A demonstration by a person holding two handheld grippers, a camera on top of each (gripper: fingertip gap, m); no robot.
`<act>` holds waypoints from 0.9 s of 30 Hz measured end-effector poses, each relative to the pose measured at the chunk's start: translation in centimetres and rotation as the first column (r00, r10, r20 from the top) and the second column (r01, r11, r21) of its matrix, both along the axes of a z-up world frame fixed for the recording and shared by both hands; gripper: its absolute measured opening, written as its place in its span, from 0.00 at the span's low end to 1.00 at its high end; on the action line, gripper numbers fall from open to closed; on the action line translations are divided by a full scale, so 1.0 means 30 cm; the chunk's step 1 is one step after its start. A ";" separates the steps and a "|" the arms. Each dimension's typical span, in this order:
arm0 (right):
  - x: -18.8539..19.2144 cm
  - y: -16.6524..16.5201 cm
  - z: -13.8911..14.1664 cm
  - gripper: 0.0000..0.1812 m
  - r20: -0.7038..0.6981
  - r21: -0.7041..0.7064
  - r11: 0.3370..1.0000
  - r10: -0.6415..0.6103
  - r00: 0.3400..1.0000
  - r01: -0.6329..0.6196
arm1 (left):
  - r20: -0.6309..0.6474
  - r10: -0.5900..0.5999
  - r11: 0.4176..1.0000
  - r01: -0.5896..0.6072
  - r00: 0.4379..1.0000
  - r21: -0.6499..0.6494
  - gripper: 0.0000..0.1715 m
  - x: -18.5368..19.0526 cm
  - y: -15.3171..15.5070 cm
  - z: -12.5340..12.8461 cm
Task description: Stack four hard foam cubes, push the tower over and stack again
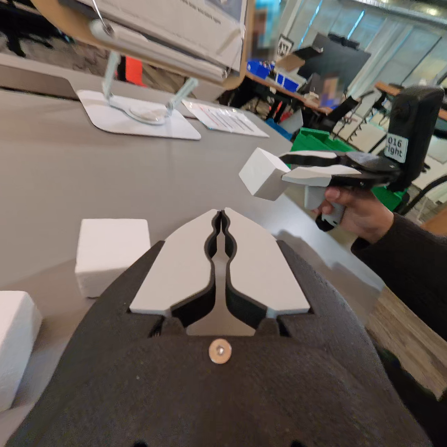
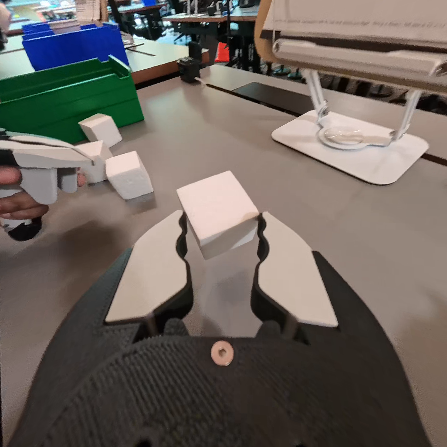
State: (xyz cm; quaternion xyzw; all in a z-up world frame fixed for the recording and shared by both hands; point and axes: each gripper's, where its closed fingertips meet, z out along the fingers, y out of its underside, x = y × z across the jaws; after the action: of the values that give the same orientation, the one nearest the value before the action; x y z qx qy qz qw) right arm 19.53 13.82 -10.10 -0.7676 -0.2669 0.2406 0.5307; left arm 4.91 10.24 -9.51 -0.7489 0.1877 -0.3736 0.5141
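Right fingers (image 2: 221, 219): I grip a white foam cube (image 2: 216, 208) above the worktop (image 2: 302, 217).
Left fingers (image 1: 221, 212): pressed together, empty; loose cubes (image 1: 111, 251) lie just left.

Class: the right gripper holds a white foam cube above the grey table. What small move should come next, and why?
Probably lower the right gripper toward the grey table: its white foam cube hangs in the air, clamped only at the fingertips, and the table below it is bare. The left gripper is shut and empty.
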 end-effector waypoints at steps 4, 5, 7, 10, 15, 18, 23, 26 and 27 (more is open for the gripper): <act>-0.044 -0.025 -0.060 0.31 0.078 -0.026 0.997 0.074 0.994 -0.072 | -0.092 -0.072 0.995 0.064 0.993 -0.078 0.01 0.036 -0.005 -0.060; -0.058 -0.022 -0.068 0.31 0.113 -0.020 0.996 0.090 0.989 -0.088 | -0.105 -0.084 0.994 0.076 0.991 -0.079 0.00 0.043 0.003 -0.071; -0.088 -0.006 -0.080 0.31 0.172 -0.002 0.993 0.116 0.978 -0.117 | -0.126 -0.115 0.990 0.103 0.985 -0.097 0.01 0.057 0.023 -0.092; -0.121 0.024 -0.113 0.31 0.226 -0.016 0.987 0.159 0.961 -0.160 | -0.105 -0.149 0.982 0.135 0.983 -0.135 0.03 0.083 0.058 -0.090; -0.156 0.074 -0.133 0.31 0.203 -0.055 0.981 0.191 0.960 -0.184 | -0.091 -0.176 0.979 0.165 0.980 -0.121 0.01 0.117 0.077 -0.071; -0.153 0.081 -0.159 0.32 0.225 -0.071 0.980 0.197 0.954 -0.186 | -0.100 -0.176 0.981 0.167 0.979 -0.097 0.00 0.119 0.073 -0.069; -0.154 0.059 -0.172 0.32 0.244 -0.063 0.980 0.198 0.949 -0.189 | -0.003 -0.160 0.980 0.159 0.987 -0.120 0.00 0.110 0.062 -0.036; -0.157 0.063 -0.173 0.32 0.232 -0.070 0.978 0.206 0.951 -0.195 | -0.045 -0.147 0.986 0.143 0.988 -0.087 0.00 0.103 0.063 -0.037; -0.158 0.063 -0.174 0.32 0.228 -0.073 0.978 0.208 0.951 -0.196 | -0.065 -0.141 0.988 0.136 0.988 -0.077 0.00 0.102 0.064 -0.041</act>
State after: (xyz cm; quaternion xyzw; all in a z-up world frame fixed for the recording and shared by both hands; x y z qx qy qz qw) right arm 14.79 15.72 -15.33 -0.7721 -0.3987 0.2081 0.4491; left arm 7.96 12.18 -10.75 -0.7648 0.2438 -0.3885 0.4524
